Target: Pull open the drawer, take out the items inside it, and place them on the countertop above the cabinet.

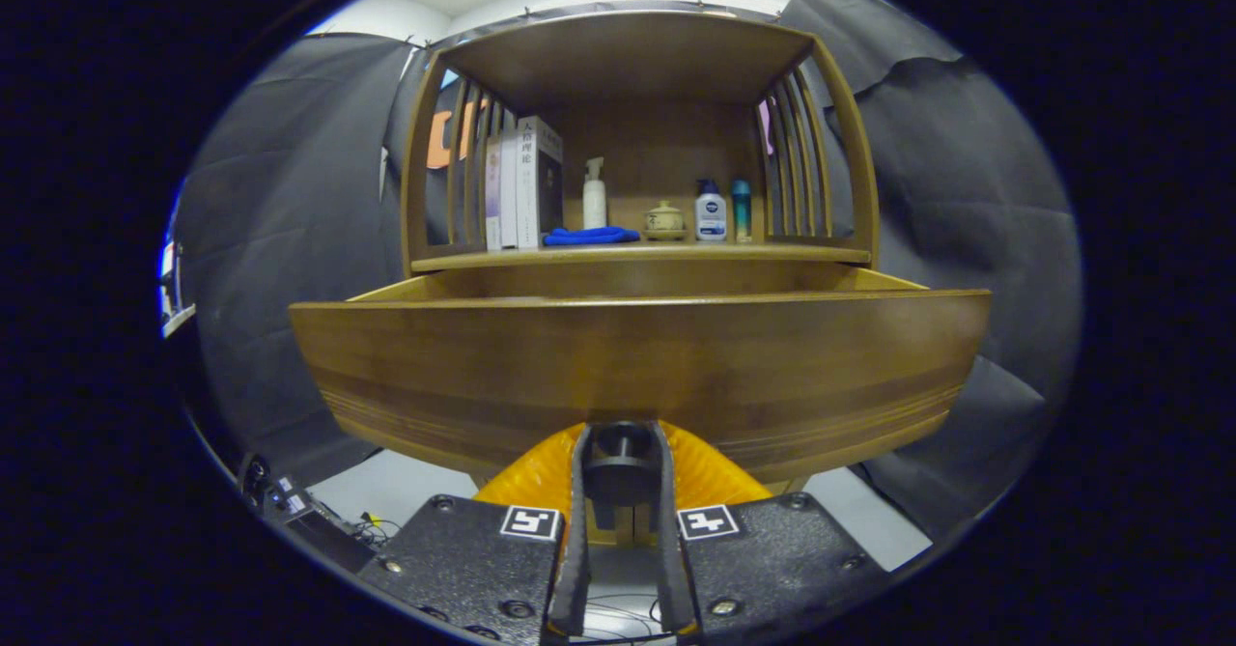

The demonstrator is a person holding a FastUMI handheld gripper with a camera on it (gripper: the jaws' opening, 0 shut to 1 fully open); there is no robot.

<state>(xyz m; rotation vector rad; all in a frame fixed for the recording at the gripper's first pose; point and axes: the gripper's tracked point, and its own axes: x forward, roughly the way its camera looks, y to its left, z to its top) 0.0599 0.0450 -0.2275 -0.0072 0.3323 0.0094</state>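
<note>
Gripping the dark round knob [621,458], the hand-held gripper [622,463] had both black fingers [577,530] pressed on its sides. That knob sat low on the drawer [637,366], a smooth curved wooden front pulled out from the cabinet [637,57], its inside hidden. On the bench [637,255] above stood upright books [526,182], a folded blue cloth [591,236], a white pump bottle [595,197], a small lidded pot [664,220] and two bottles [711,210].
</note>
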